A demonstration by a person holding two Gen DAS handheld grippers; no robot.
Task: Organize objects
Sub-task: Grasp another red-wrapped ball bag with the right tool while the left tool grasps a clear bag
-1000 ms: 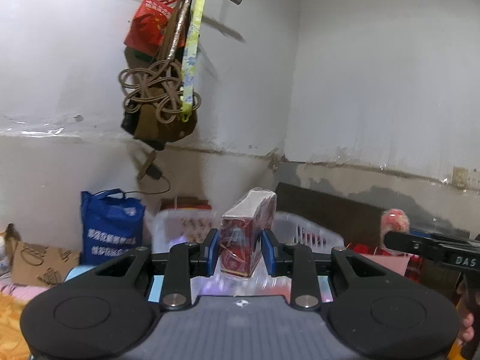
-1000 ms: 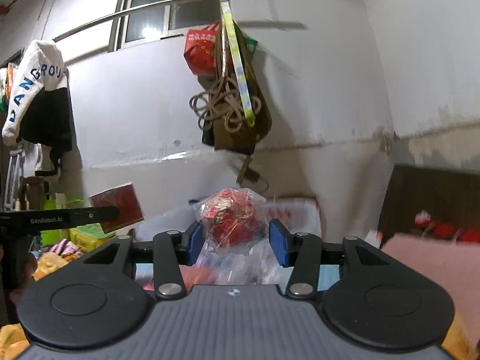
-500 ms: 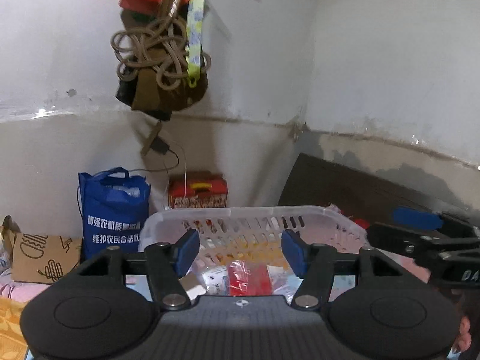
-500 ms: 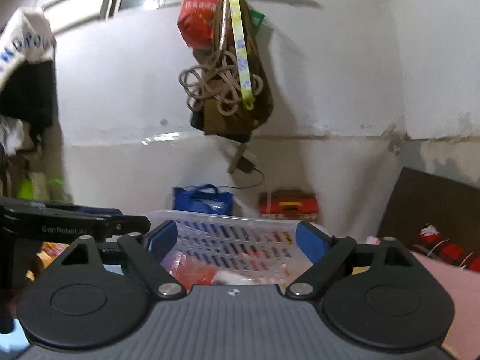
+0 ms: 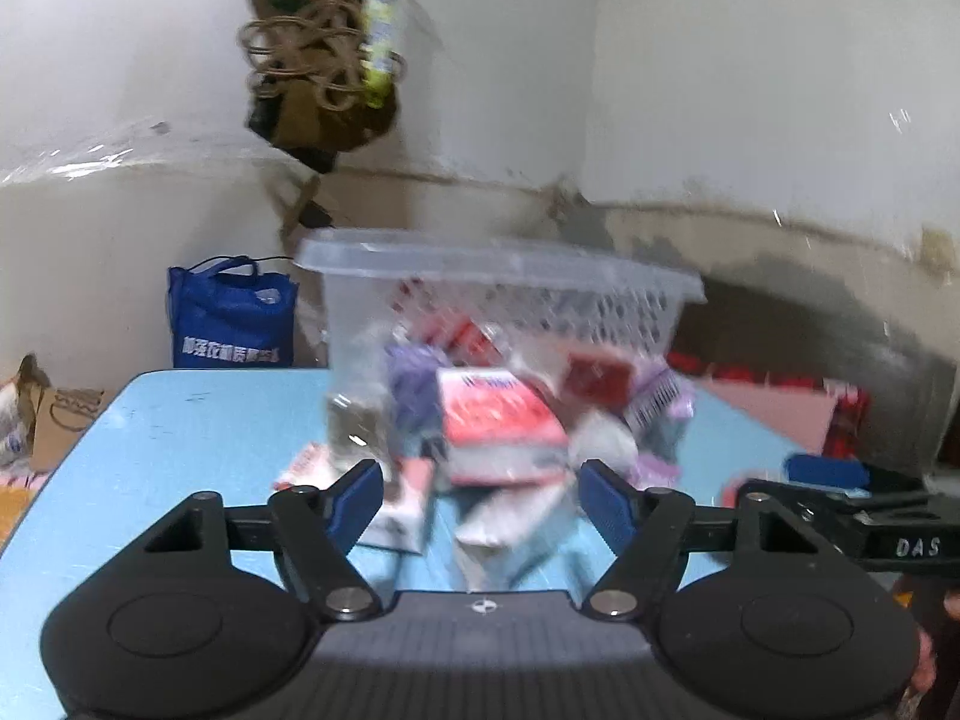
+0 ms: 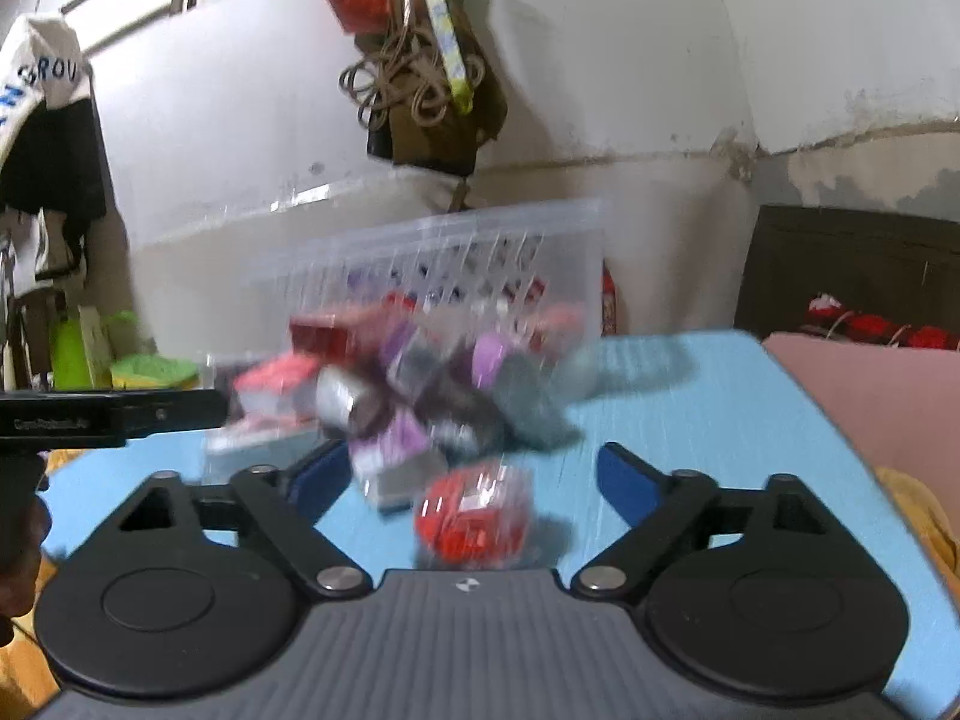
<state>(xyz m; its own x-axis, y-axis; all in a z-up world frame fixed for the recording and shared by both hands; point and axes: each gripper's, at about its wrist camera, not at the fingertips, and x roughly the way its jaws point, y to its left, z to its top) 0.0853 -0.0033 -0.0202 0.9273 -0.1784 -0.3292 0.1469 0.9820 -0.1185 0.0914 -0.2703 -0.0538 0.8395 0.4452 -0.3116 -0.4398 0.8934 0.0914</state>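
A clear plastic basket stands on a light blue table, holding several small packets; more packets lie in a pile in front of it. A red and white box sits on the pile. The basket also shows in the right wrist view, with a red wrapped packet on the table close to my right gripper. My left gripper is open and empty just short of the pile. My right gripper is open and empty. Both views are blurred.
A blue shopping bag and a paper bag sit beyond the table's left side. Bags and cord hang on the wall. A pink cushion lies right of the table. The right gripper shows at the left view's right edge.
Both grippers have let go of their packets and opened. They have dropped from above the basket to table level in front of it.
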